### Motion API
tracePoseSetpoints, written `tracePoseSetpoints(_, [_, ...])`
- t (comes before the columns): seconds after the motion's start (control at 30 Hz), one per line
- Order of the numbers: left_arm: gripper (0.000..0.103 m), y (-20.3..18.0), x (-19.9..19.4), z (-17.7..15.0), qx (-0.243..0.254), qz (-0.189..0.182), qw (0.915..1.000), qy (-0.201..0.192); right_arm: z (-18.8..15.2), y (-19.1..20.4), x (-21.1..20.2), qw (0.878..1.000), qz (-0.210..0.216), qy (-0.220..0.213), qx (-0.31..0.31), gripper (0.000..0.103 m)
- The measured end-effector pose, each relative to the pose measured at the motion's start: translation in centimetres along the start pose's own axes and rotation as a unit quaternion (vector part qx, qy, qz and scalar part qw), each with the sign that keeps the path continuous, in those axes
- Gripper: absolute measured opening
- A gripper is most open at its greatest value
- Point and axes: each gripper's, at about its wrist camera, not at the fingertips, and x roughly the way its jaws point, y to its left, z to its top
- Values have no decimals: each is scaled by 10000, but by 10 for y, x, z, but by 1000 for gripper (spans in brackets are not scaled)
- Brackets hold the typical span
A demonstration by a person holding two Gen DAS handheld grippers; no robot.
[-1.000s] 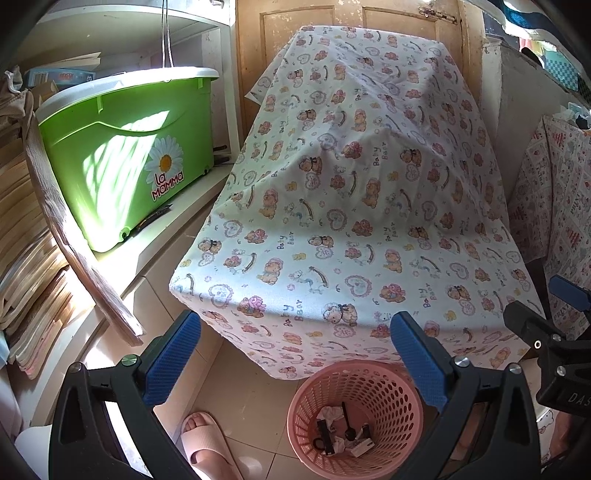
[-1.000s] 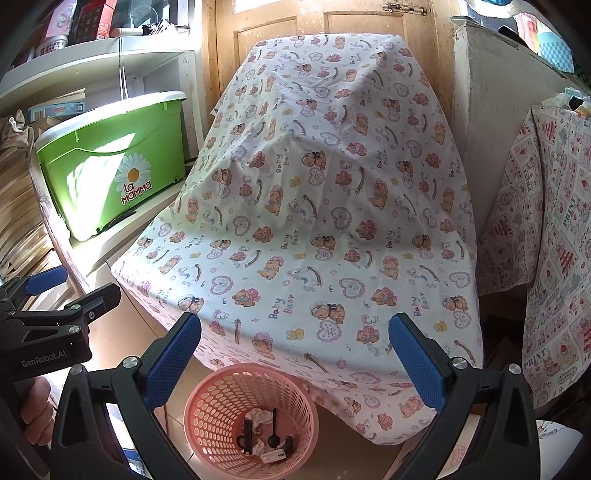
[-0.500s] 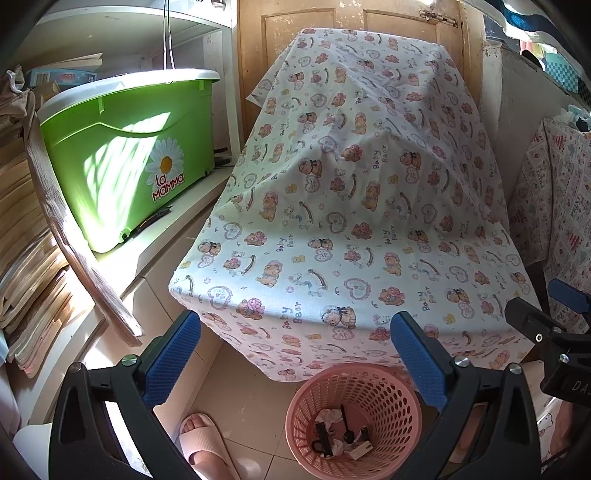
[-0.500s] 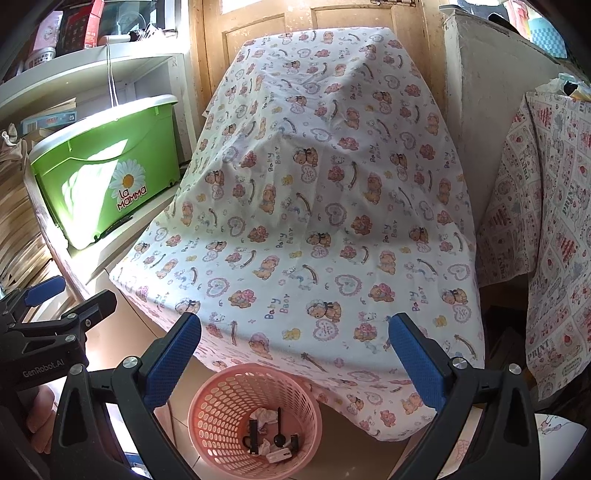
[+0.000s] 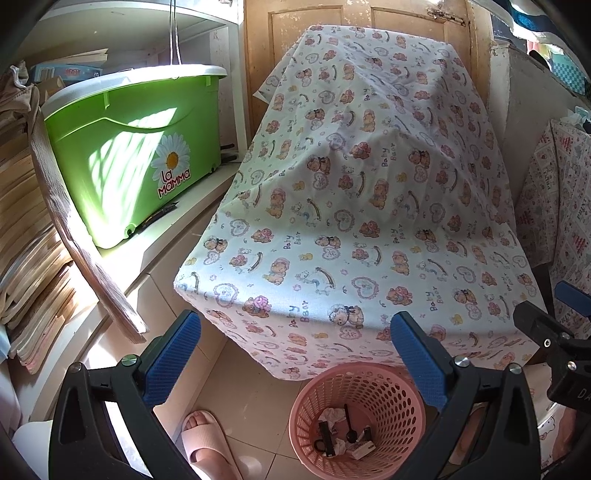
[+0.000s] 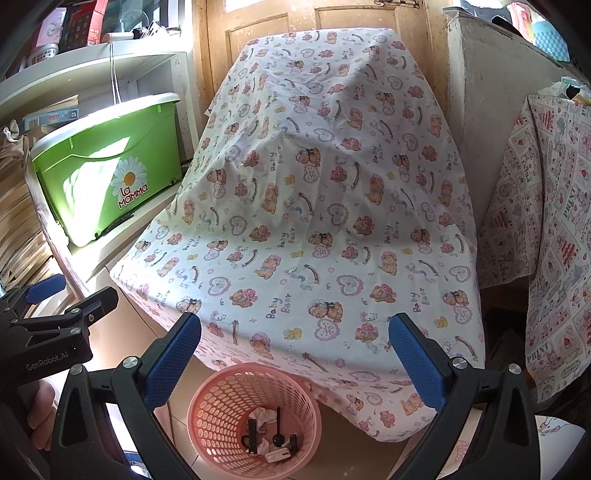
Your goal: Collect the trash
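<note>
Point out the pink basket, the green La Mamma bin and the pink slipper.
pink basket [image 6: 221,398], right wrist view, on its perforated inner wall, left side.
green La Mamma bin [image 5: 122,122], left wrist view, on its front face above the daisy.
pink slipper [image 5: 205,437], left wrist view, on the strap over the foot.

A small, cluttered room in bright daylight. At the centre, a bulky piece of furniture is hidden under a white sheet [image 5: 354,206] printed with bears, hearts and the words "Baby Bear". Behind it stands a worn wooden door [image 5: 354,22] with peeling paint. To the left, white shelves [image 6: 110,70] hold a green plastic tub [image 5: 129,147] with a white lid and a daisy logo reading "La Mamma"; sunlight falls in stripes across its side. Stacks of flattened cardboard [image 5: 26,266] lean at the far left. To the right, another patterned cloth [image 6: 546,221] drapes over something beside a white cabinet [image 6: 491,103]. The floor [image 5: 251,391] is pale tile.
</note>
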Motion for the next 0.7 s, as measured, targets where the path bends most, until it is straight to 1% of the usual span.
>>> tracePoseSetpoints(0.2, [101, 2, 1, -1, -83, -43, 9999, 60, 0, 0, -1, 10000, 3, 12, 3, 103])
tracePoseSetpoints(0.7, [101, 2, 2, -1, -78, -32, 9999, 76, 0, 0, -1, 10000, -2, 10, 7, 103])
